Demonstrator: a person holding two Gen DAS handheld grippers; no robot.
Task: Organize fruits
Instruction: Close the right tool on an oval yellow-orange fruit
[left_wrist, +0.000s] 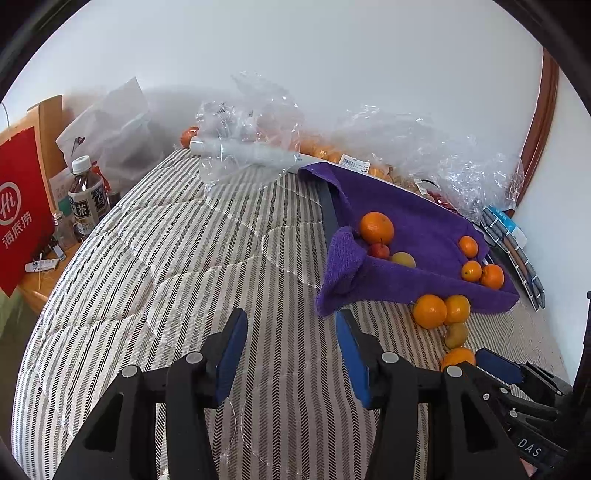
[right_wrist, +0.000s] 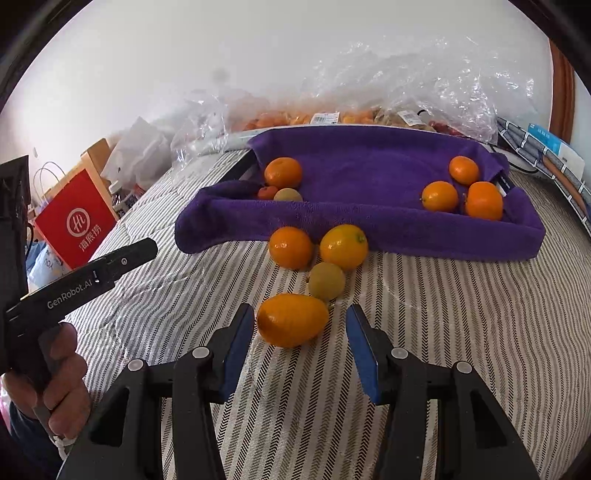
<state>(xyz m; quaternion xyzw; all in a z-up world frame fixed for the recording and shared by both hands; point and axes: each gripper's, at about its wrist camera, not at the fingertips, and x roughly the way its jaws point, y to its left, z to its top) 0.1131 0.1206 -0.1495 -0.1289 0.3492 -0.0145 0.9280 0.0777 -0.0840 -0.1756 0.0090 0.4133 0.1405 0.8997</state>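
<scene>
Right wrist view: right hand-held gripper (right_wrist: 300, 325) released, jaws flanking nearest orange (right_wrist: 292, 319) on bed (right_wrist: 461, 332), before purple towel tray (right_wrist: 369, 236). Fruit round, light, smooth; likely rolls. Grip across widest middle, gently. Left hand-held gripper (left_wrist: 291, 325) released, empty.

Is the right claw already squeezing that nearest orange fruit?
Apart. The right wrist view shows striped cover between the nearest orange fruit and both pads of the right gripper.

A home bedroom: striped quilted mattress (left_wrist: 184, 258), bedside table (left_wrist: 44, 291) with drink bottle (left_wrist: 85, 195)
</scene>
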